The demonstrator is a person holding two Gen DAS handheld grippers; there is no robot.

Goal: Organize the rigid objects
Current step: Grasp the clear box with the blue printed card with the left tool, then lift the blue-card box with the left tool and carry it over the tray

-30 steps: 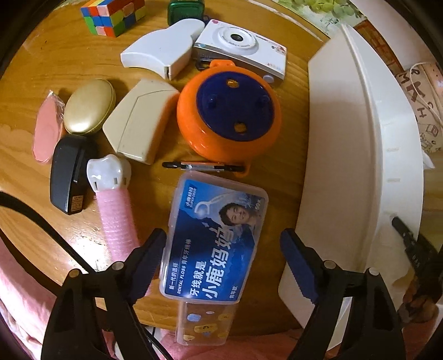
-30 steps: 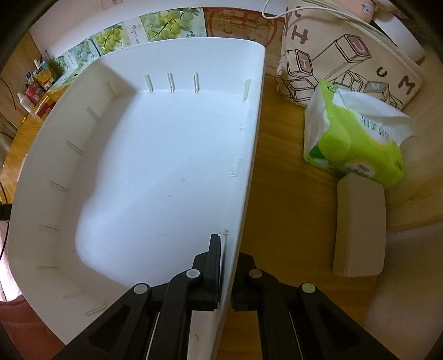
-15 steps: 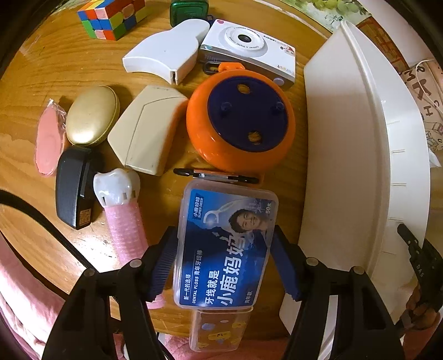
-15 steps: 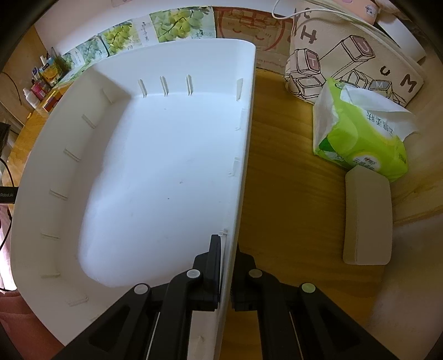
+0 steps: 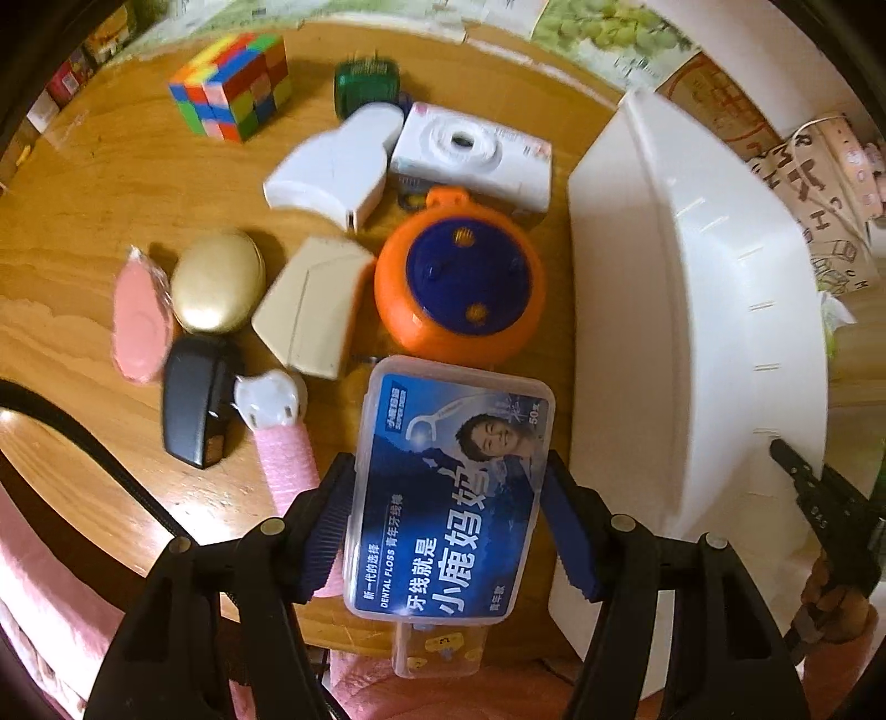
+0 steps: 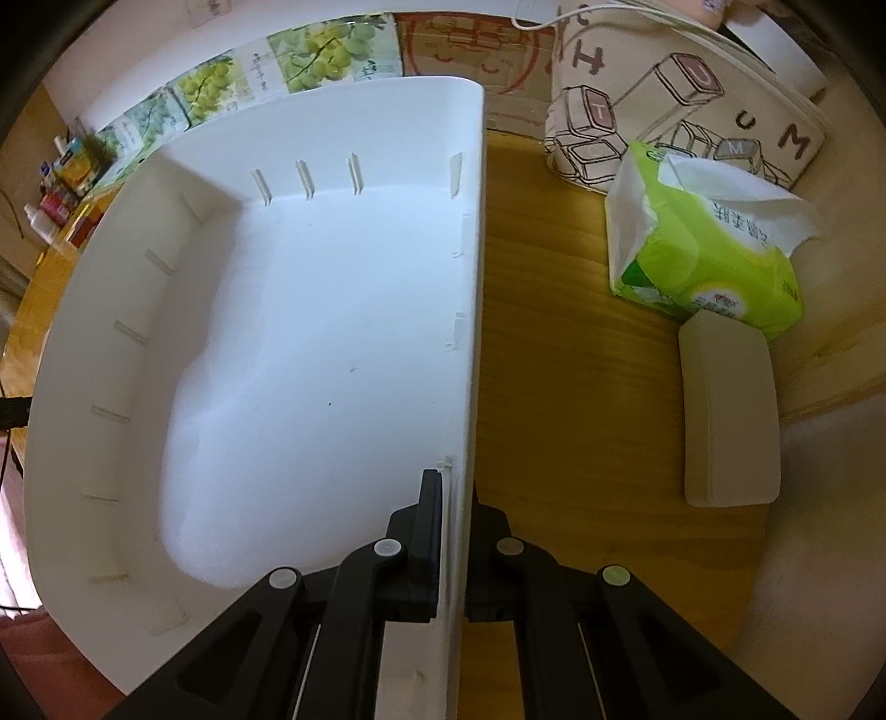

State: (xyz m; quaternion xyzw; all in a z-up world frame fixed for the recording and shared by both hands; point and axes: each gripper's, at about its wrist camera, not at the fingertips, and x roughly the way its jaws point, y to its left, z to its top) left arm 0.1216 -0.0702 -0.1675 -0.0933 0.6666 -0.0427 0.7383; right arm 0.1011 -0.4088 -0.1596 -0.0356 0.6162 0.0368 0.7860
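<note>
Left gripper (image 5: 448, 523) jaws have closed onto the clear blue-labelled plastic floss box (image 5: 451, 493) between them; light, stiff, slick-sided. Right gripper (image 6: 457, 531) clamps the white plastic bin (image 6: 468, 310) wall.

Wood table (image 6: 559, 354) w/ warm light; grape posters (image 6: 310, 61) on pale wall (image 6: 138, 50) behind.

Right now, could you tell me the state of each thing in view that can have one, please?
Left gripper: shut on the dental floss box.
Dental floss box: lid closed, gripped by its long sides.
Right gripper: shut on the white bin's wall.
White bin: empty, upright on the table.
Tissue pack: open, a tissue sticking out.
Orange round toy: lying flat, blue face up.
</note>
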